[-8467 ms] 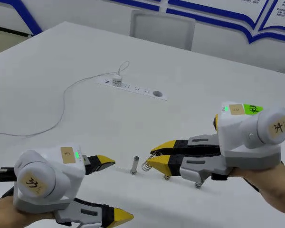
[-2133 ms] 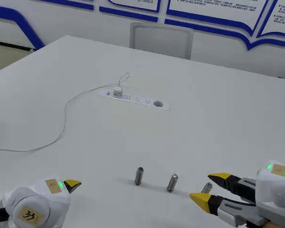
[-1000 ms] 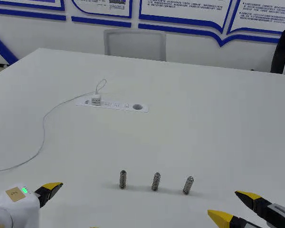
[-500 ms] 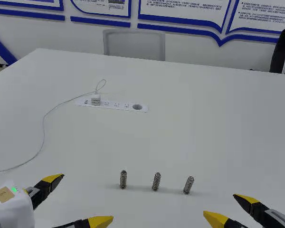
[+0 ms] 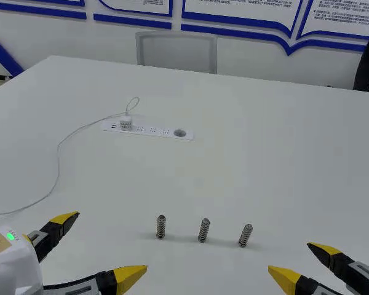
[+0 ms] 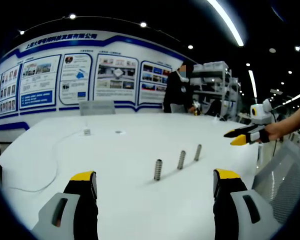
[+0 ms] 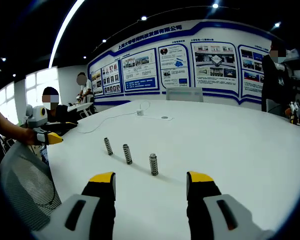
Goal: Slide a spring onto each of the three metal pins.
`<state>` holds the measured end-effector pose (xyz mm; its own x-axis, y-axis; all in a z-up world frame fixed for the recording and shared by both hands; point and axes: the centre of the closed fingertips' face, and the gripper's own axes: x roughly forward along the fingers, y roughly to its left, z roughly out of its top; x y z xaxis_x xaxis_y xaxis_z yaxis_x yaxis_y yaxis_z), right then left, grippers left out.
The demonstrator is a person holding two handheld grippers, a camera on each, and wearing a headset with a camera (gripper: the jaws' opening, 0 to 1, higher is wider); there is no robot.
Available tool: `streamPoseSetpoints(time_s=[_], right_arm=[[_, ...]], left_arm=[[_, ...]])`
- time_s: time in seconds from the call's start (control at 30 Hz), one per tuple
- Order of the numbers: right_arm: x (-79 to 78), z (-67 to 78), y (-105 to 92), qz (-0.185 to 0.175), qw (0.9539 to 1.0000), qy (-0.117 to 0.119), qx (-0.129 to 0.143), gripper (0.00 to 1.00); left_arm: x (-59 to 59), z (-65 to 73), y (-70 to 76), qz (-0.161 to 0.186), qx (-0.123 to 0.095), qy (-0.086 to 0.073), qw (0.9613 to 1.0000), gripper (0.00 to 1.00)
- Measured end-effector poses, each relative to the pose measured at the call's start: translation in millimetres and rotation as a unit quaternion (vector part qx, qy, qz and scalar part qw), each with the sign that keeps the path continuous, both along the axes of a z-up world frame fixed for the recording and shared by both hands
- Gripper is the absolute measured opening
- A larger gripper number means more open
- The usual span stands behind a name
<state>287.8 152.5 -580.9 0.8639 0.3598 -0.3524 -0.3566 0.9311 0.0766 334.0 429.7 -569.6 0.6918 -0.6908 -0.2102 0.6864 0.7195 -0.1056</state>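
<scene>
White table [image 5: 283, 153]: three springs [image 5: 203, 230] upright, pins [image 5: 162, 217] inside indistinct; left gripper [image 5: 104, 243], right gripper [image 5: 295, 259] agape.

Three pins [image 5: 205, 221] stand in a row on the table [image 5: 283, 153] (springs [image 5: 203, 232] on each), power strip [image 5: 147, 130] behind.

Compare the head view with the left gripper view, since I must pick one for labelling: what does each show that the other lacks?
Head view: the left gripper from outside, with its green light. Left gripper view: ceiling lights, shelves, and the hand holding the right gripper. Both: three pins with springs on, the table, power strip, cable, and both grippers open.
</scene>
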Motion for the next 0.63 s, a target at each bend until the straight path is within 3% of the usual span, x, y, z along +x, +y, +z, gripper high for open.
streamPoseSetpoints(time_s=[0.63], right_arm=[[13.4, -1.1, 9.7, -0.027, 0.9989, -0.008, 0.037, 0.57]], left_arm=[[3.9, -3.5, 7.4, 0.011, 0.004, 0.008, 0.9999, 0.97]])
